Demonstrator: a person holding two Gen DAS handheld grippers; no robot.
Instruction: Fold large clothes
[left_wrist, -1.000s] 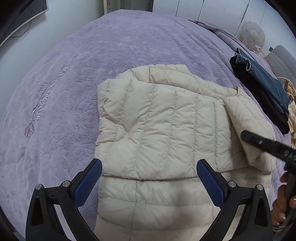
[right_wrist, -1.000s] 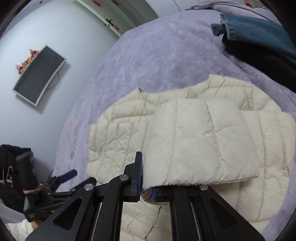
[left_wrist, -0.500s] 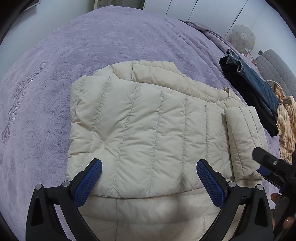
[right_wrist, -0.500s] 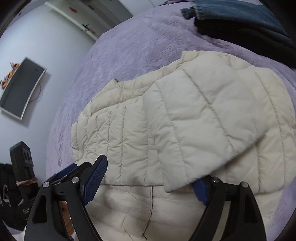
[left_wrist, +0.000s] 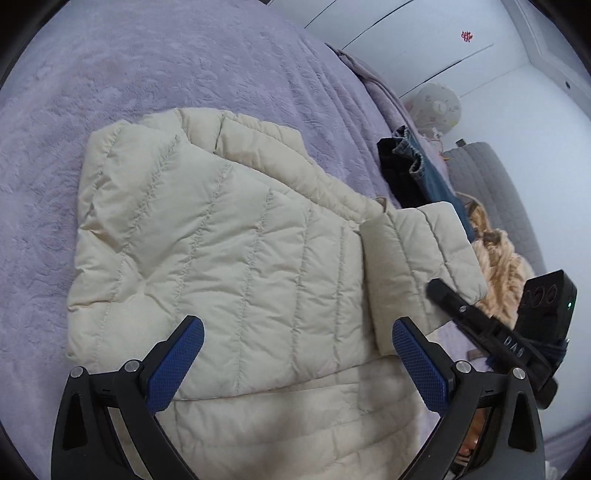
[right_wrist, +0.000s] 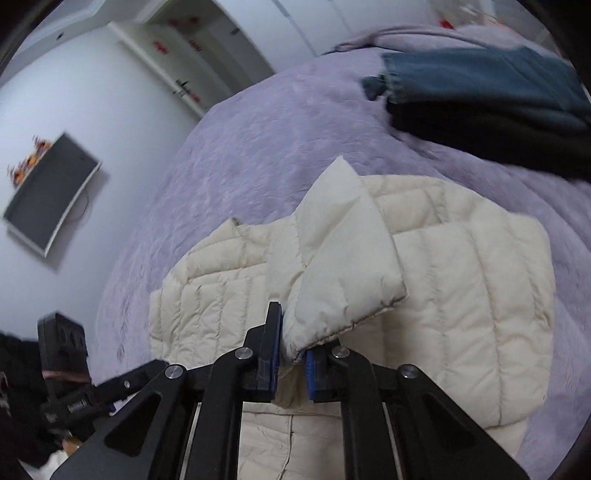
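One sleeve cuff (right_wrist: 295, 347) — edge hidden

Legible text: embossed letters on the arm of the right gripper (left_wrist: 511, 350) in the left wrist view, reading roughly "DAS", last character uncertain; similar raised lettering on the left gripper (right_wrist: 79, 400) arm in the right wrist view, too blurred to read; nothing else readable.

One cream jacket (left_wrist: 236, 266), two grippers, one pair of jeans (right_wrist: 491, 77), one monitor (right_wrist: 48, 192).
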